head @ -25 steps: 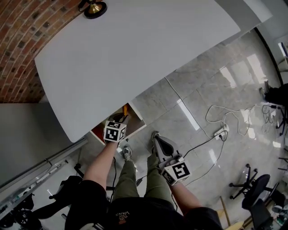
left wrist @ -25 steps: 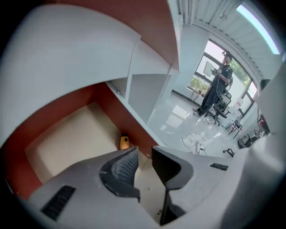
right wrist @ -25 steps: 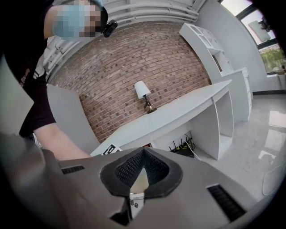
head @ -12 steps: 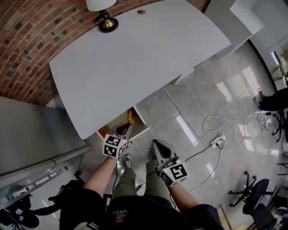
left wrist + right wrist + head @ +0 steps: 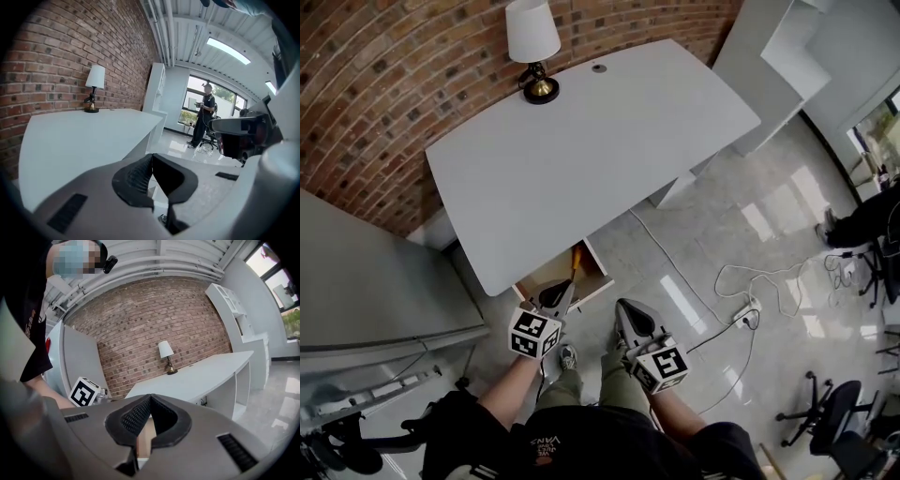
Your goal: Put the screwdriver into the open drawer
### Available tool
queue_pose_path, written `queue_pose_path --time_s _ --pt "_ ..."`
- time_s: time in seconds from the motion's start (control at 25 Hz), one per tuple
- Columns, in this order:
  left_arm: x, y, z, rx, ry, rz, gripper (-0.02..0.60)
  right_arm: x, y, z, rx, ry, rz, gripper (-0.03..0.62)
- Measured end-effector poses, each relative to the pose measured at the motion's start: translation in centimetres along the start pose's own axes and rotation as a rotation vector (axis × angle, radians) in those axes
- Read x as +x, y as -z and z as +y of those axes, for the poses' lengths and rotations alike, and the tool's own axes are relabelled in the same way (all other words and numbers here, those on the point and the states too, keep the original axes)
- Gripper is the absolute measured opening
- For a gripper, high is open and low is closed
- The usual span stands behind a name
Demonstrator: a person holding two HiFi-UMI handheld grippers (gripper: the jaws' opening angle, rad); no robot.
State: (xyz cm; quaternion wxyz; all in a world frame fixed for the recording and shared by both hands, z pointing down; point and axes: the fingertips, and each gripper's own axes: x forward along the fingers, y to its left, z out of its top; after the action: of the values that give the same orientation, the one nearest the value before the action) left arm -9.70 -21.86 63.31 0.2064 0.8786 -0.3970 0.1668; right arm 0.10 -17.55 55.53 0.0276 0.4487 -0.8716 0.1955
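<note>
Left hand-held gripper (image 5: 555, 296) has backed out of the drawer since a second ago, and the whole counter now shows. Its jaws are together with nothing in them. Right hand-held gripper (image 5: 628, 316) is the same, pinched empty, just beside it. Screwdriver (image 5: 576, 258), orange handle, lies inside the open drawer (image 5: 594, 270) under the counter (image 5: 581, 150). Placing looks done; drawer left open. Farther off: lamp (image 5: 534, 47) at the counter's far edge, brick wall (image 5: 394, 84), cable (image 5: 741, 281) on the floor to the right. Nothing blocks the drawer.

Left tool (image 5: 151, 156), tips together, near desk (image 5: 79, 136)
</note>
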Motion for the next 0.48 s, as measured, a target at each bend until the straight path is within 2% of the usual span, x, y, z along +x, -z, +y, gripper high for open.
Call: queue_pose_path --time_s 0.48 --pt "-10.0 -6.2 -2.5 0.031 0.007 -0.160 0.008 -2.4 -4.5 5.2 -0.072 0.036 -0.085 -0.005"
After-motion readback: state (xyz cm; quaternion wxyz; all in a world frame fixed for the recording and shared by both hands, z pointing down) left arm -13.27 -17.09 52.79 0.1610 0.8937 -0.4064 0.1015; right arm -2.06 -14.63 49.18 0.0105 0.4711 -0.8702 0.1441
